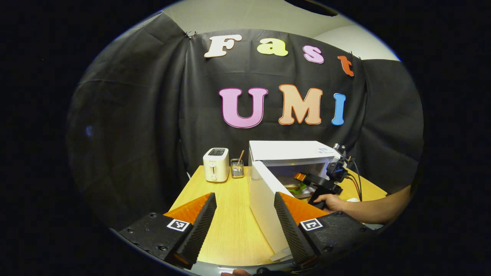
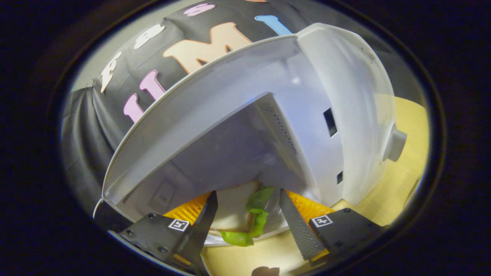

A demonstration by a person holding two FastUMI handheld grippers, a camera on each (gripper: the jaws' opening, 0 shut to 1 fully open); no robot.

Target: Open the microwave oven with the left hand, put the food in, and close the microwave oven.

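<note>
White microwave oven [image 1: 291, 153] on wooden tabletop [image 1: 230, 214], door [image 1: 264, 203] swung open toward left gripper [image 1: 245, 226], jaws spread, empty, sandwich [image 2: 245, 214] on plate [image 2: 230, 239] at cavity mouth, long axis into cavity, right gripper [image 2: 249, 226] jaws parted, flanking it, contact unclear.

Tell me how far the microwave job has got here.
Done: the white microwave oven's door stands open. In hand: the right tongs straddle the sandwich with green lettuce at the cavity; grip unclear. Left: let go, pull out, and shut the door with the open left tongs.
</note>
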